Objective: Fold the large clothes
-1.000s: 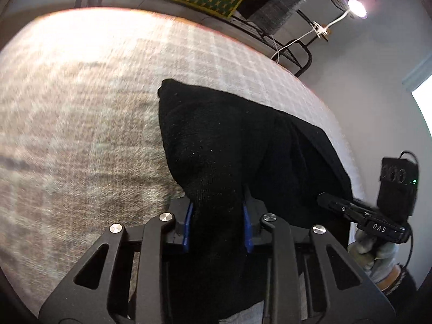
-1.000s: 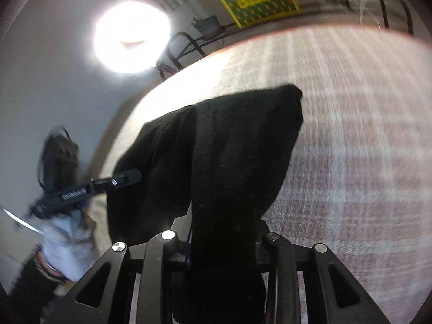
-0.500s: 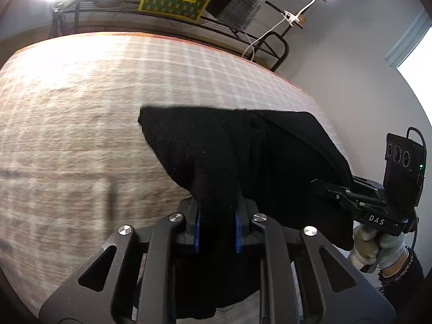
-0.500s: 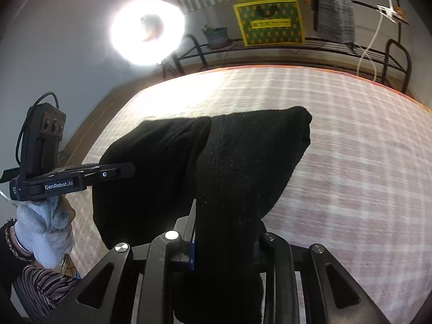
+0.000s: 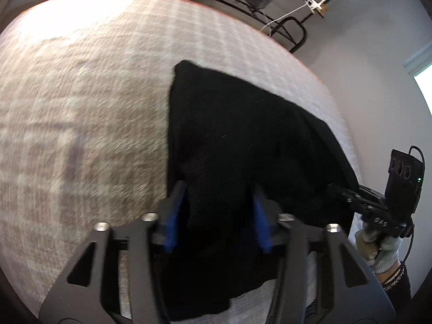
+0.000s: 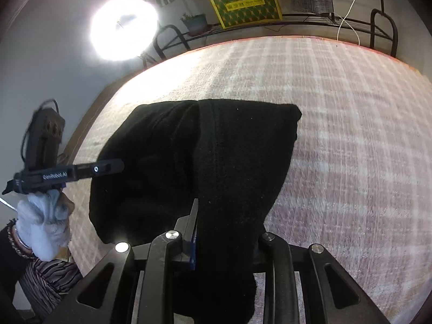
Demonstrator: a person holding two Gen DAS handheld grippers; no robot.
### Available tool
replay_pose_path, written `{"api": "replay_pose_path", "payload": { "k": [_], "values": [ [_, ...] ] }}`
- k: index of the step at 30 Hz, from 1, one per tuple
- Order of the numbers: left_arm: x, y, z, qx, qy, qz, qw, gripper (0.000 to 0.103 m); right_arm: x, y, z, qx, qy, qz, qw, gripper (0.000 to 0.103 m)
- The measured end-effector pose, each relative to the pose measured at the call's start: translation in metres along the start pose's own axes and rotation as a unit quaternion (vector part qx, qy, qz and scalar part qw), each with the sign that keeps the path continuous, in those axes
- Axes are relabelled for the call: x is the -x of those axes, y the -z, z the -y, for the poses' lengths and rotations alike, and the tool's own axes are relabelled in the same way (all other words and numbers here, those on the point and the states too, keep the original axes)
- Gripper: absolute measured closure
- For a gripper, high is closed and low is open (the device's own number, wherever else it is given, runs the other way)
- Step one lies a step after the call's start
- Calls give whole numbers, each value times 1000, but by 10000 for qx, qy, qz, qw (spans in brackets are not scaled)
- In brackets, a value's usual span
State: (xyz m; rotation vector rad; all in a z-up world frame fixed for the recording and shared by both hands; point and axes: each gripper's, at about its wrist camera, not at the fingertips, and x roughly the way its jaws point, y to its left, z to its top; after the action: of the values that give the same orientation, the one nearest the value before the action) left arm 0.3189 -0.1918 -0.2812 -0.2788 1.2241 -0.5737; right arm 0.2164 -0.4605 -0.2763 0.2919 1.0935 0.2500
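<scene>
Left wrist view: the left gripper (image 5: 216, 216) has its jaws opening right now. The black garment (image 5: 243, 140) sits between the blue pads (image 5: 171, 221), but there's a visible gap on both sides, so they aren't pressing on it. The garment is spread out ahead over the plaid bed cover (image 5: 81, 108), doubled over on itself. Off to the right you can see the right gripper (image 5: 378, 210) in a gloved hand (image 5: 378, 245).

Right wrist view: the right gripper (image 6: 224, 243) has its jaws clamped on a thick fold of the black garment (image 6: 229, 162), which drapes forward over the plaid bed cover (image 6: 337, 135). The left gripper (image 6: 67, 174) is at the left, held by the other gloved hand (image 6: 43, 221), beside the garment's far edge.

My read: a fold has just been laid over and the letting-go step is underway, left side first. Next would be the right side releasing too, then both pulling clear without dragging the fold, and regrasping for the next one.
</scene>
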Motion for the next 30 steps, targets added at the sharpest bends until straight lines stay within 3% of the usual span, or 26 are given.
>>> {"api": "replay_pose_path", "payload": {
  "k": [4, 6, 11, 12, 13, 15, 16, 19, 23, 30],
  "values": [
    [0, -1, -13, 174, 134, 38, 9998, 41, 11, 4, 20, -307, -319, 177, 9989, 54],
    [-10, -1, -19, 269, 313, -105, 9991, 41, 14, 7, 32, -594, -580, 239, 9963, 50],
    [-19, -1, -15, 300, 512, 70, 9982, 36, -3, 17, 44, -1029, -1016, 43, 9895, 48],
    [-21, -2, -11, 304, 506, 99, 9982, 37, -8, 18, 43, -1063, -1058, -16, 9887, 48],
    [-23, -2, -9, 302, 464, 137, 9984, 46, -12, 20, 40, -1080, -1104, -63, 9880, 48],
    [-29, -3, 3, 289, 212, 251, 9990, 59, -18, 20, 34, -1074, -1143, -58, 9876, 59],
    [-30, -2, 8, 232, 126, 310, 9992, 65, -20, 18, 29, -1017, -1105, -87, 9886, 63],
    [-28, 0, 28, -95, -72, 435, 9990, 69, -15, 12, 5, -554, -574, -72, 9968, 72],
    [-15, -3, 42, -91, 234, 507, 9984, 71, 6, 5, -26, 247, 61, 103, 9996, 79],
    [-29, -18, 92, -383, 638, 367, 9966, 72, 55, 0, -10, 302, 367, 429, 9980, 81]
  ]
}}
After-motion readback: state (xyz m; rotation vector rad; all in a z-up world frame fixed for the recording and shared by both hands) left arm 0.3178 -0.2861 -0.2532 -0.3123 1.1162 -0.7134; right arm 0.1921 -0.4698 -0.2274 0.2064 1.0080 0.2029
